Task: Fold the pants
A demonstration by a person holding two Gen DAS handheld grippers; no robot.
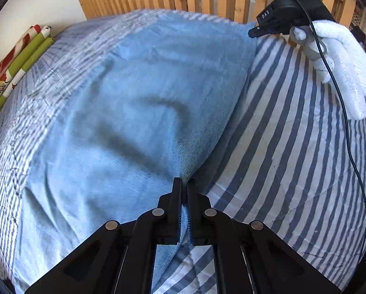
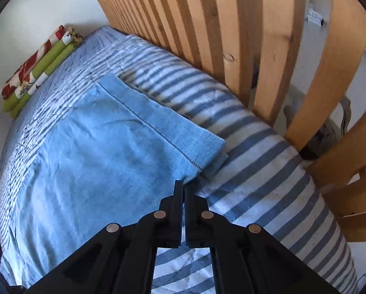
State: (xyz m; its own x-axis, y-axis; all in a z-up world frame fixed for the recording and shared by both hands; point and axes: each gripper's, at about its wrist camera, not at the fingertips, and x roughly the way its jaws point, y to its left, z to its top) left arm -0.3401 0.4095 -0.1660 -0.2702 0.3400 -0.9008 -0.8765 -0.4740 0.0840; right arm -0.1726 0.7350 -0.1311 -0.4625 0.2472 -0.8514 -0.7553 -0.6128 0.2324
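pants: soft matt blue cloth, slightly fuzzy
bedcover: striped woven cotton, matt
slats behind bedcover: bare pale wood, smooth
glove: white knit
left gripper: matt black plastic

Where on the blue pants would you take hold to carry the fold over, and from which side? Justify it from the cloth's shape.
Grip the blue pants at the hemmed end, near its corners, coming in from the side by the wooden slats. The stitched hem is a firm, straight edge lying free on the striped bedding. Both grippers already pinch that side.
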